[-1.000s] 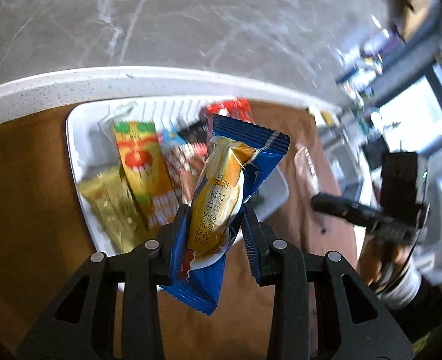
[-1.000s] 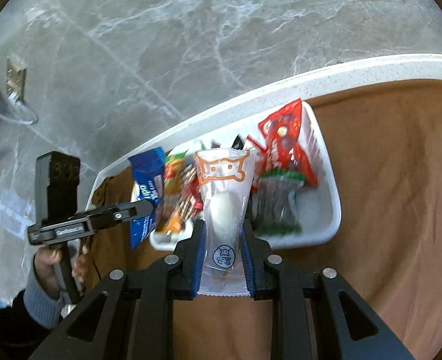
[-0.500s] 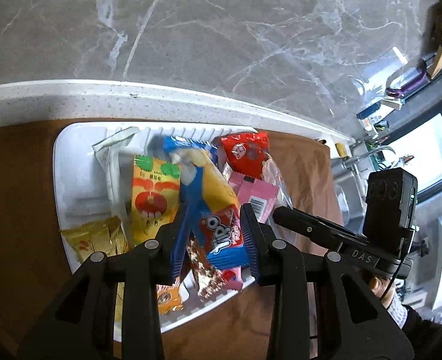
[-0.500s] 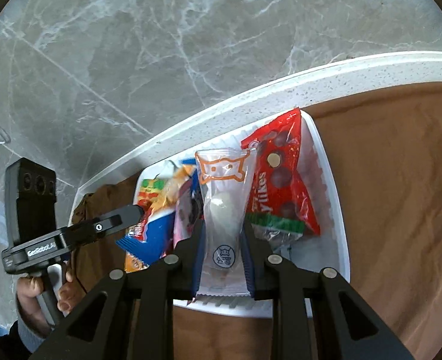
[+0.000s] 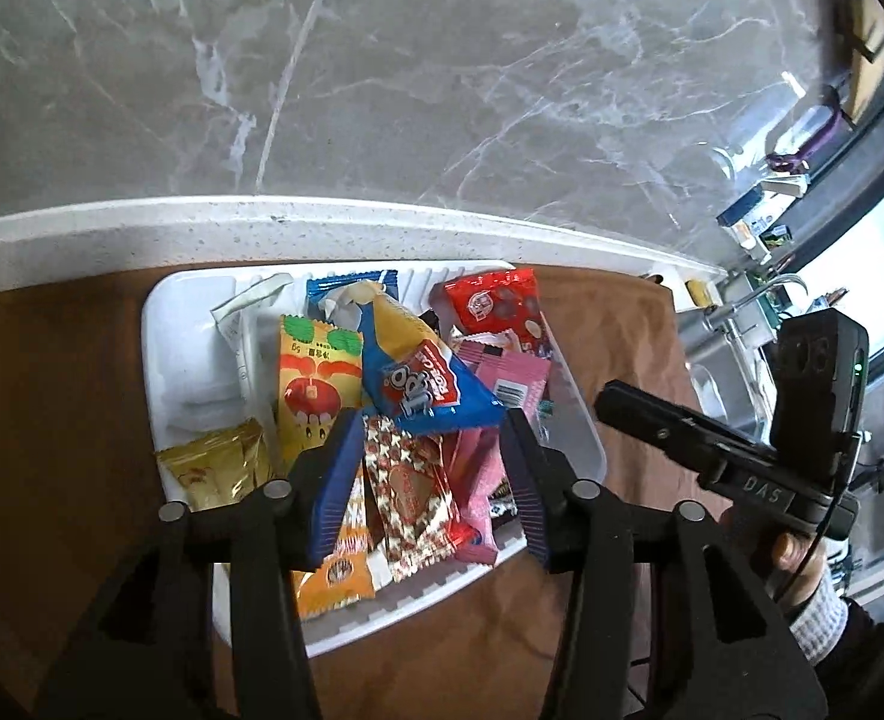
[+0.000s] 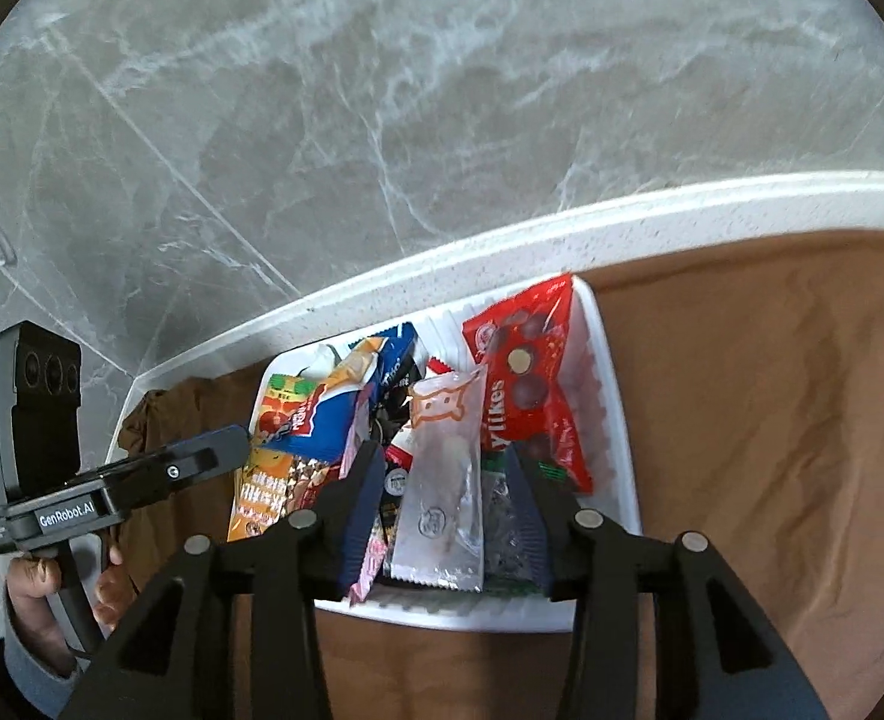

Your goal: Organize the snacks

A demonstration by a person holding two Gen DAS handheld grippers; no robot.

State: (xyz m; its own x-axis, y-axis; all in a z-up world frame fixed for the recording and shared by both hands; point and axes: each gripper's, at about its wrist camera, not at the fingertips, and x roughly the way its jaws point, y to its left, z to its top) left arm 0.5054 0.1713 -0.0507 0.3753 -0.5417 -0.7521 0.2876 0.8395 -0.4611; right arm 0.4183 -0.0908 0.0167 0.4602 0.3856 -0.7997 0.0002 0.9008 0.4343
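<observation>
We see both tongs over the white tray (image 5: 159,372), jaws opening. The left gripper (image 5: 429,462) has let go of the blue cookie pack (image 5: 423,390) — it lies on the heap of snacks in the tray, just beyond the parted pads. The right gripper (image 6: 442,498) is spreading too — the clear packet (image 6: 442,480) lies between its pads, resting on the pile beside the red bag (image 6: 526,384)

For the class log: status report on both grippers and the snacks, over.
Left gripper opening, blue packet released onto tray. Right gripper opening, clear packet between jaws, over the pile. Nothing blocking.
</observation>
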